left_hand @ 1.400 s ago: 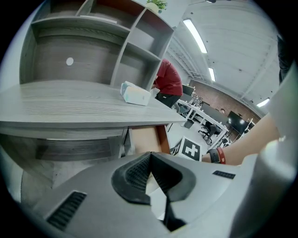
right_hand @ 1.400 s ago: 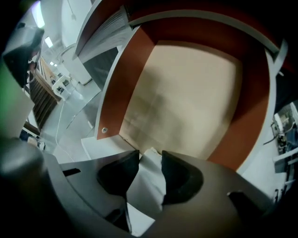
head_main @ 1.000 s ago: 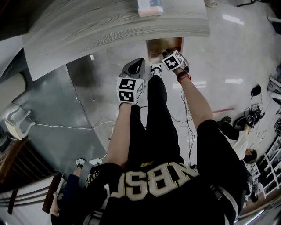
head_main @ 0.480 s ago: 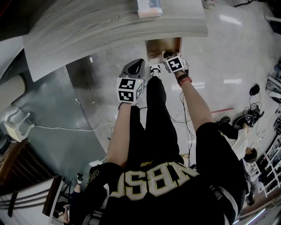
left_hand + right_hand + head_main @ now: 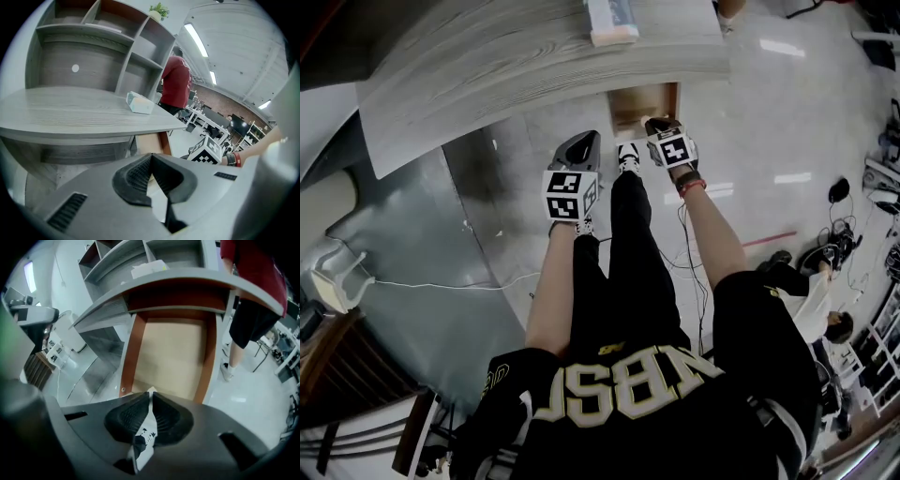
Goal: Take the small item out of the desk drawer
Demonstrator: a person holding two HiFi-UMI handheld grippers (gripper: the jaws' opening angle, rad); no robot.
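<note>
The wooden drawer (image 5: pixel 639 105) stands pulled out under the grey desk (image 5: pixel 534 56), and its pale bottom (image 5: pixel 171 352) is bare. My right gripper (image 5: pixel 657 123) hangs over the drawer's front, pointing steeply down. Its jaws have just been closing and are now shut on a thin white packet with black print (image 5: pixel 142 439), pinched between the pads (image 5: pixel 151 397). My left gripper (image 5: pixel 589 137) is held to the left of the drawer, off the desk. Its pads meet at the tips (image 5: pixel 151 157) with nothing between them.
A white and blue box (image 5: pixel 611 19) lies on the desktop above the drawer. A person in a red shirt (image 5: pixel 177 84) stands beyond the desk's far right. My own legs and a white shoe (image 5: pixel 628 155) are below the drawer. A white cable (image 5: pixel 441 286) crosses the floor.
The right gripper has risen a little out of the drawer and rolled slightly. The left gripper has stayed where it was.
</note>
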